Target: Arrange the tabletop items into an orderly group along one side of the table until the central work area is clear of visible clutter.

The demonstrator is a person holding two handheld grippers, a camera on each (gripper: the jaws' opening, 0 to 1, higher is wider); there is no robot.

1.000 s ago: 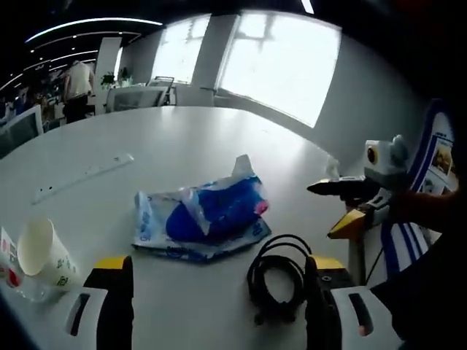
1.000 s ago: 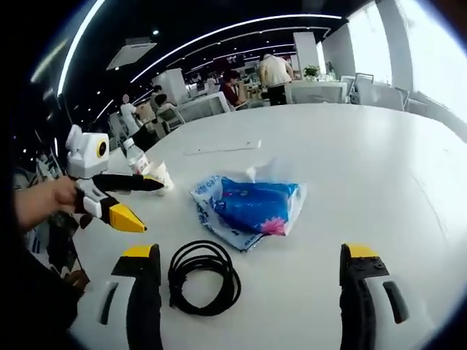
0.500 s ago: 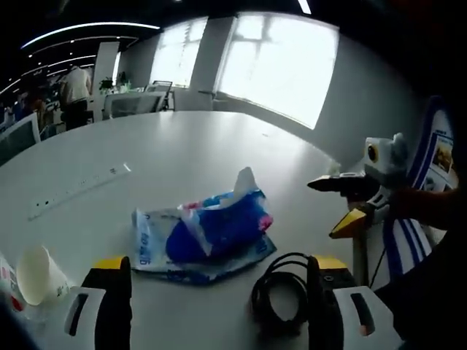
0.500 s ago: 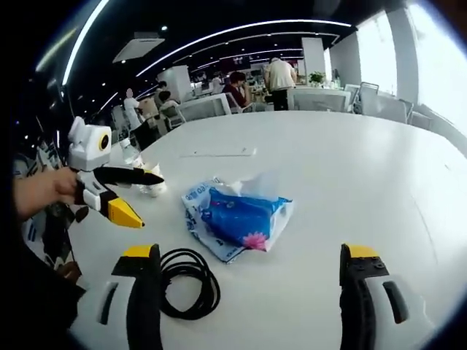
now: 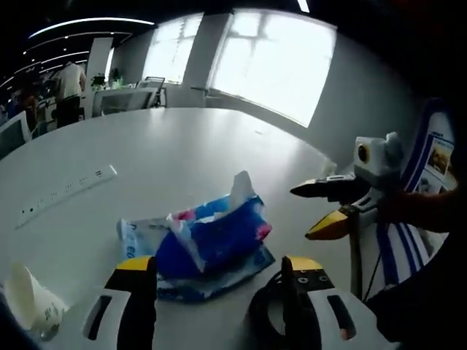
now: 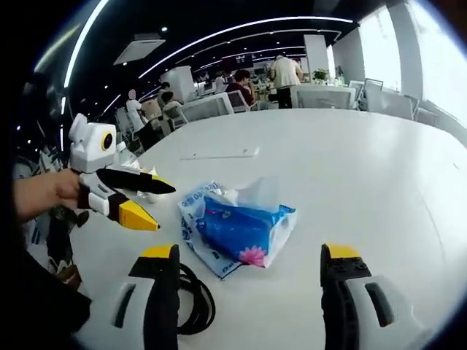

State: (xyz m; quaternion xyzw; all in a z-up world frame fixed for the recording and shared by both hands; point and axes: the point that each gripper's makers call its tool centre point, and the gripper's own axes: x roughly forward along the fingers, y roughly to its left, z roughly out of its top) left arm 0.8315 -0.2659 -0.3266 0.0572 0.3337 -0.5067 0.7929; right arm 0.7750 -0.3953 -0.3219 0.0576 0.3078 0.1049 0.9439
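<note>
Both grippers empty, fingers apart. Left gripper (image 5: 211,302): blue tissue pack (image 5: 208,237) lies just ahead, btwn its fingers; black cable coil (image 5: 266,321) sits under the right-hand finger. Right gripper (image 6: 248,292): same pack just beyond and btwn its fingers, coil at the left finger's base. Likely step: grab the pack. Do it well by pinching the bulky blue middle, not the loose wrap or white tissue, w/ one gripper only, and keep clear of the coil. Farther left on the bench (image 5: 182,146): paper cup (image 5: 29,310), then power strip (image 5: 66,193).
</note>
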